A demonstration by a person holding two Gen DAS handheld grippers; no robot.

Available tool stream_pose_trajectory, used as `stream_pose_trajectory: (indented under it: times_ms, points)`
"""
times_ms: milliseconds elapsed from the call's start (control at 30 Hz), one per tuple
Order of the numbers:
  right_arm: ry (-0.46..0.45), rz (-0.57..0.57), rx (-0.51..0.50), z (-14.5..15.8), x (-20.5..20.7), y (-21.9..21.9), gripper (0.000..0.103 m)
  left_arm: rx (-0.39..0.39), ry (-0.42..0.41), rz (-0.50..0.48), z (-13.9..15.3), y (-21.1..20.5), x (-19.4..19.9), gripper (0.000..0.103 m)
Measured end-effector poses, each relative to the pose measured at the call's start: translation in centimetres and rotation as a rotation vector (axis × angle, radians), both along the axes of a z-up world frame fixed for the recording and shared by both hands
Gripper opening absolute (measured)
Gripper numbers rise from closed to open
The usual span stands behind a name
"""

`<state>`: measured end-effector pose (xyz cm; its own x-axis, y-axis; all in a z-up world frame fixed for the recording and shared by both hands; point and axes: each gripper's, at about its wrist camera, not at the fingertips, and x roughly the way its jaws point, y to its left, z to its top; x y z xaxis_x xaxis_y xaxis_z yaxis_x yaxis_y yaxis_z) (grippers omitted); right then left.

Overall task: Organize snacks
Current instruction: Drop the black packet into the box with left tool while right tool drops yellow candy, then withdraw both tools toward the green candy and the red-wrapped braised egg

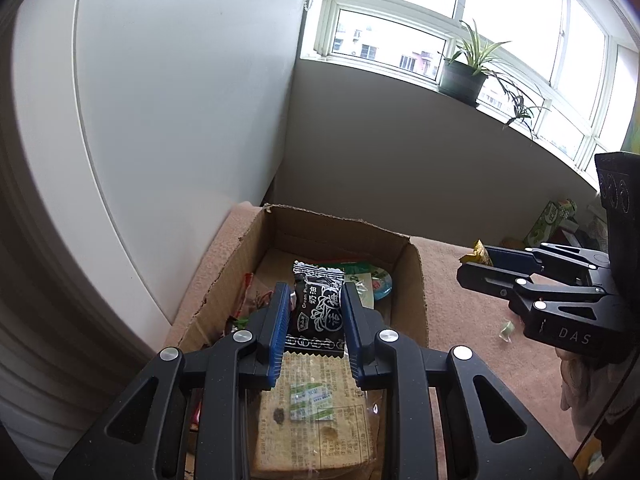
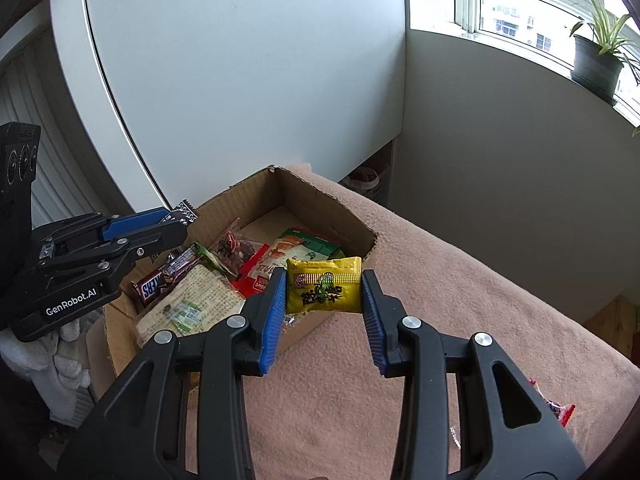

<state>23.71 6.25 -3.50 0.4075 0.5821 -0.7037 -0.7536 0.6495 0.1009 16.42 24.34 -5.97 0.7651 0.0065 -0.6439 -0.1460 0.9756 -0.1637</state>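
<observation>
While both hands hover over the cardboard box [image 2: 320, 196] | we clamp left gripper [image 1: 316, 320] jaws on black packet [image 1: 316, 312] | right gripper [image 2: 324, 300] jaws on yellow packet [image 2: 324, 288], above the box's near wall.

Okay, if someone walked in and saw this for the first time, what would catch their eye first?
Probably the two snacks held up in the grippers: a bright yellow packet clamped in the right gripper near the cardboard box's right wall, and a black packet pinched in the left gripper above the box. Next, the box itself, already part-filled with colourful snacks on a pink cloth.
</observation>
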Motion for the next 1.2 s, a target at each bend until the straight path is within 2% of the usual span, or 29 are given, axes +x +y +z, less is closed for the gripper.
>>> stream_pose_trajectory:
  times_ms: [367,433,467,500,533,567,600,633,900,967,1200]
  points:
    - [0.022,0.051,-0.026,-1.5,-0.2,2.6,0.038,0.039,0.006,0.022,0.4,0.7,1.5,0.025]
    - [0.020,0.058,-0.031,-1.7,-0.3,2.8,0.042,0.036,0.006,0.020,0.4,0.7,1.6,0.025]
    - [0.015,0.059,-0.033,-1.8,-0.4,2.9,0.050,0.035,0.004,0.020,0.5,0.7,1.6,0.025]
    - [0.006,0.059,-0.034,-1.8,-0.6,2.9,0.063,0.035,0.004,0.020,0.5,0.7,1.7,0.025]
    - [-0.008,0.057,-0.034,-1.7,-0.7,2.9,0.070,0.037,0.006,0.020,0.5,0.6,1.7,0.026]
    - [-0.025,0.053,-0.033,-1.6,-0.9,2.8,0.079,0.038,0.008,0.022,0.5,0.6,1.8,0.034]
    - [-0.041,0.051,-0.032,-1.6,-1.1,2.7,0.083,0.039,0.008,0.027,0.6,0.6,1.8,0.042]
    - [-0.050,0.050,-0.033,-1.5,-1.2,2.6,0.084,0.040,0.001,0.031,0.7,0.6,1.8,0.054]
    - [-0.044,0.036,-0.055,-1.8,-1.2,1.3,0.085,0.046,-0.011,0.039,1.3,0.6,1.7,0.056]
    - [-0.042,0.027,-0.053,-1.7,-1.2,0.7,0.085,0.049,-0.017,0.039,1.4,0.3,1.6,0.063]
    - [-0.037,-0.029,-0.024,-1.2,-1.7,-2.9,0.085,0.033,-0.039,0.027,1.9,-0.7,0.8,0.069]
